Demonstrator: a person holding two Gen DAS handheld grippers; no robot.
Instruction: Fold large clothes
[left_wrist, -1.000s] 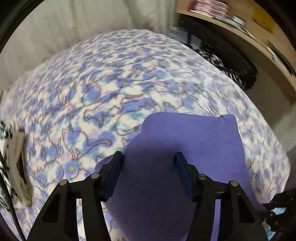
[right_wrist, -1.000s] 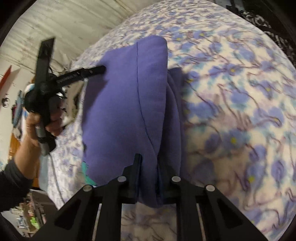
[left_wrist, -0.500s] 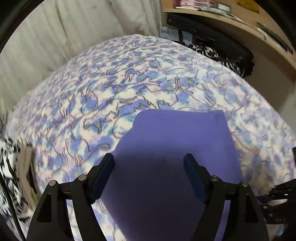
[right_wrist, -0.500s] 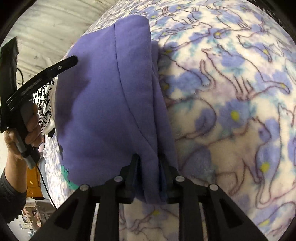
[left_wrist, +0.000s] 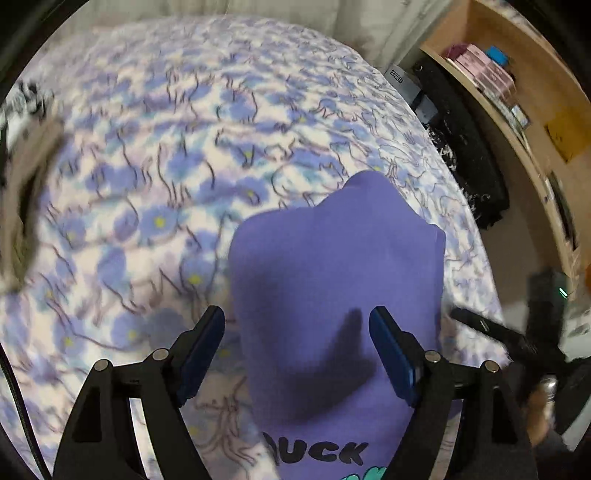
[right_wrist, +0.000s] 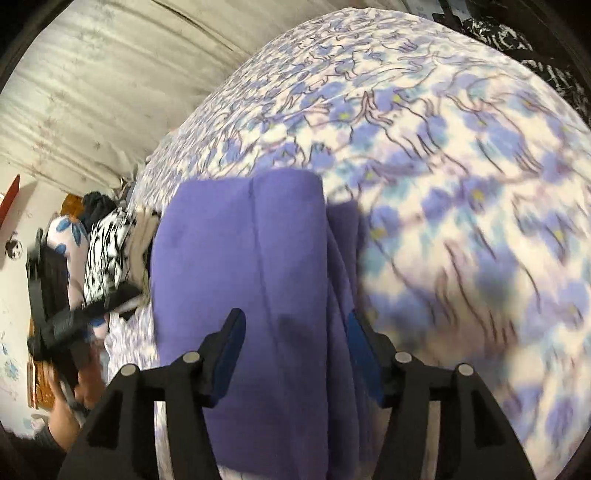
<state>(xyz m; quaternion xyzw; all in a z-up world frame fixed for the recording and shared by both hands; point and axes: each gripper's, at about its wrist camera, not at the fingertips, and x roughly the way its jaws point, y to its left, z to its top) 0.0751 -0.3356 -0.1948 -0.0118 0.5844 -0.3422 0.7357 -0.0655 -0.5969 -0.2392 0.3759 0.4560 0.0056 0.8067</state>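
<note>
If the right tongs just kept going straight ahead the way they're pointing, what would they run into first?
Most likely the folded purple garment: it lies directly ahead between the open right tongs, on the flowered blanket. Depth is hard to judge.

Print on my purple garment (left_wrist: 332, 280) cut off at bottom edge, only "UCK" legible. Blanket (right_wrist: 461, 192) motion-smeared. Shelf items (left_wrist: 487, 70) too small to read.

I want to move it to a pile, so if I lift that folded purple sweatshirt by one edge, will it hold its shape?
Probably not: the purple sweatshirt looks soft, its folded layers lying loose and rumpled on the blanket, so they would likely droop open.
</note>
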